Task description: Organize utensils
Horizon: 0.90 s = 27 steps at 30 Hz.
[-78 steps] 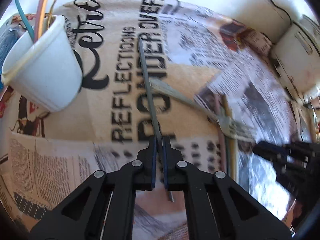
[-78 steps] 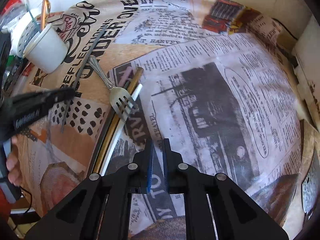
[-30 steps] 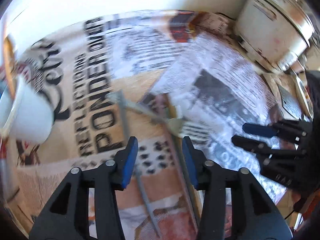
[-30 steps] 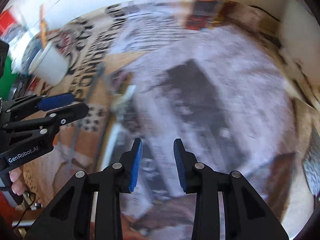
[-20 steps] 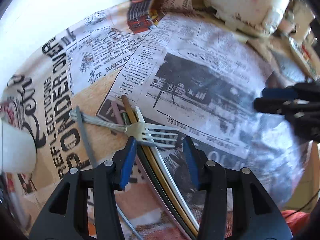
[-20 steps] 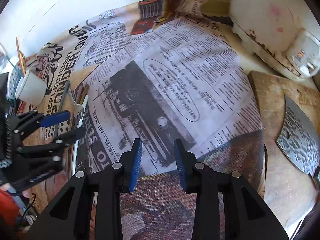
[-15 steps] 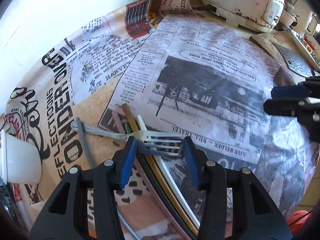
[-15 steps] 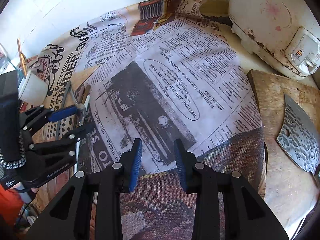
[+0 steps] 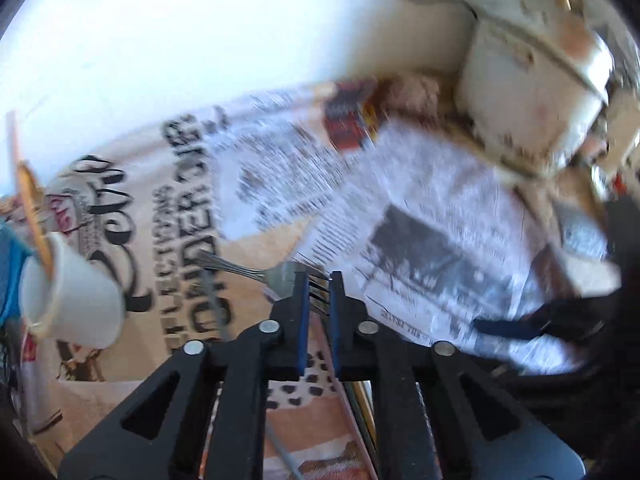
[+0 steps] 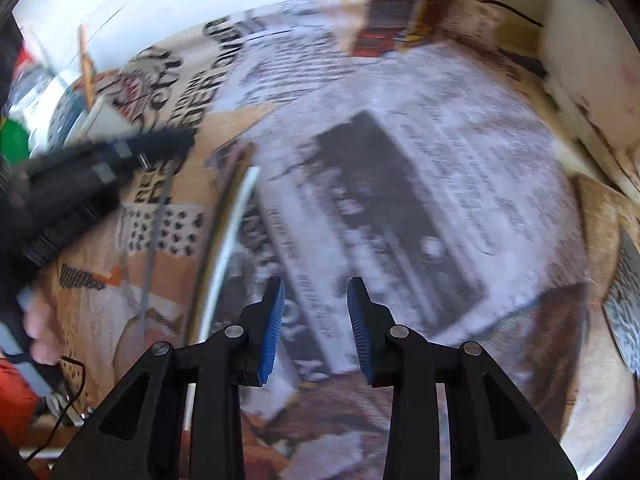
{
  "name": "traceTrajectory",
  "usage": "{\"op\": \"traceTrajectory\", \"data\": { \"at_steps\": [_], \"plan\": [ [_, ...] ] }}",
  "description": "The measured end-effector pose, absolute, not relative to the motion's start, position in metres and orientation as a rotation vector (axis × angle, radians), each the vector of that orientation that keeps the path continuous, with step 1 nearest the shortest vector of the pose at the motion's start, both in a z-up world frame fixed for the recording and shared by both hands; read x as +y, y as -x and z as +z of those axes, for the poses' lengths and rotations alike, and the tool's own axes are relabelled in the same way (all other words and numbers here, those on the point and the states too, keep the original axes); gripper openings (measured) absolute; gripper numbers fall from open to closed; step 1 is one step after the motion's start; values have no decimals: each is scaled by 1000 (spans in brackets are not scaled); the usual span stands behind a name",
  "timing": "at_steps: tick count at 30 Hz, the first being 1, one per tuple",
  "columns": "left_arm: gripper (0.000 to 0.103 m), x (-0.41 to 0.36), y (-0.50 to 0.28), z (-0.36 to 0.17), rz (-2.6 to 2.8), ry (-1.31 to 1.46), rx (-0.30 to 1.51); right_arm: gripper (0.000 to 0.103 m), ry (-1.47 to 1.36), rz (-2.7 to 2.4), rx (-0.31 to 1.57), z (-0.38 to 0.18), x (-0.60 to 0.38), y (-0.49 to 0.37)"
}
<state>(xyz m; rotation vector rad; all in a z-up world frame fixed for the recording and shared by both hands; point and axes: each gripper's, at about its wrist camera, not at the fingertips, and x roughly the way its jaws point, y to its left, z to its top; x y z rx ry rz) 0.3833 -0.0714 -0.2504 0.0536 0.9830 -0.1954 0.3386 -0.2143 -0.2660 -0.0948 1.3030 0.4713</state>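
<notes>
Left wrist view: left gripper (image 9: 319, 280) narrowed onto the fork (image 9: 280, 276) at its tines, blue pads pressed to either side, handle jutting out leftward above the newspaper-print cloth (image 9: 420, 208). White cup (image 9: 72, 292) to the left, near the cloth's left edge, tilted in this lens, holding an orange stick-like utensil (image 9: 30, 200) (exact kind not clear through the blur). Grey rod (image 9: 216, 304) lying on the cloth between cup and gripper, apart from both. Bundle of thin sticks (image 9: 356, 396) running under the gripper toward the bottom edge. Worn white appliance (image 9: 532, 92) crowding the far right corner against the wall. Broad bare printed cloth between fork and appliance.

Right wrist view: right gripper (image 10: 316, 312) spread wide, gripping nothing, poised over the dark photo panel of the cloth. White stick (image 10: 232, 248) and its neighbours to the left, just beside the left pad's line. Wooden board (image 10: 604, 280) bounding the right edge, with a patterned metal blade (image 10: 624, 312) on it, probably a cleaver.
</notes>
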Motion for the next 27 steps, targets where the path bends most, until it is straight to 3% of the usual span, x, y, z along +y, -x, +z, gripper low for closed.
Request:
{"op": "traceTrajectory", "data": {
  "at_steps": [7, 21, 24, 27],
  "plan": [
    [0, -26, -372, -204, -184, 87, 938, 30, 125, 540, 1316, -274, -182, -338],
    [0, 6, -364, -189, -226, 250, 970, 29, 257, 498, 1286, -284, -163, -330],
    [0, 9, -362, -188, -228, 254, 973, 17, 326, 431, 1257, -285, -166, -333],
    [0, 16, -360, -189, -222, 262, 977, 17, 259, 431, 1298, -282, -175, -340]
  ]
}}
